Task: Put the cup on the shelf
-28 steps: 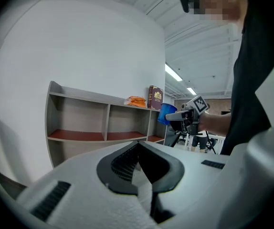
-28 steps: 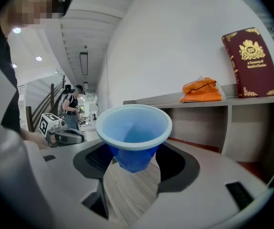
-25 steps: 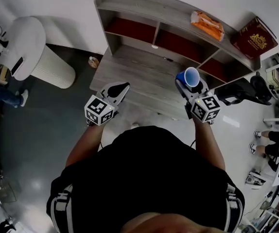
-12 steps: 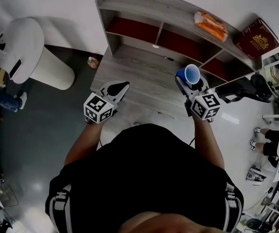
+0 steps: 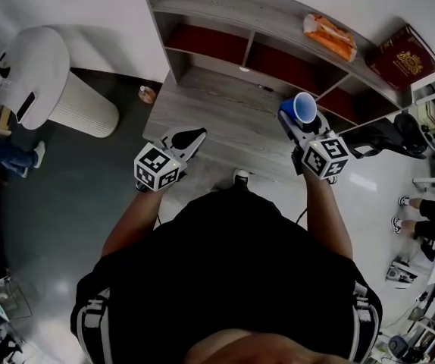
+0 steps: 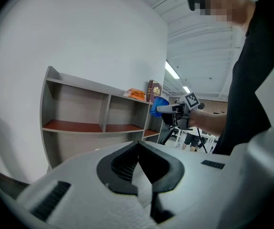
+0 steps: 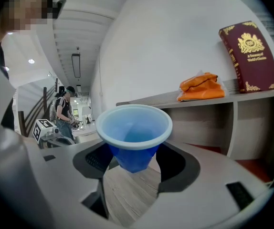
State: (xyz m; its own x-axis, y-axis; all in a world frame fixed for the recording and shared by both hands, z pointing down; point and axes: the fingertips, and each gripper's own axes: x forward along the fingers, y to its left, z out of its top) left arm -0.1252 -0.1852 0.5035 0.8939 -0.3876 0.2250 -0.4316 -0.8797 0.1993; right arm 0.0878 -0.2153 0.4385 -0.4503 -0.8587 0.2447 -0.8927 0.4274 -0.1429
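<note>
A blue cup (image 7: pixel 134 136) with a pale rim stands upright between the jaws of my right gripper (image 7: pixel 133 162), which is shut on its lower part. In the head view the blue cup (image 5: pixel 303 108) is held above the right part of the wooden desk, in front of the grey shelf (image 5: pixel 233 11) and its red-floored compartments. The same cup (image 6: pixel 158 106) shows far off in the left gripper view. My left gripper (image 5: pixel 188 137) hovers over the desk's front left, shut with nothing in it; in its own view the jaws meet at the tips (image 6: pixel 138 167).
An orange packet (image 5: pixel 330 36) and a dark red book (image 5: pixel 399 57) lie on the shelf's top board. A white rounded bin (image 5: pixel 45 82) stands left of the desk (image 5: pixel 225 120). People and chair legs are at the right edge.
My right gripper has carried the blue cup a little to the right and farther toward the shelf. The left gripper has barely shifted.
</note>
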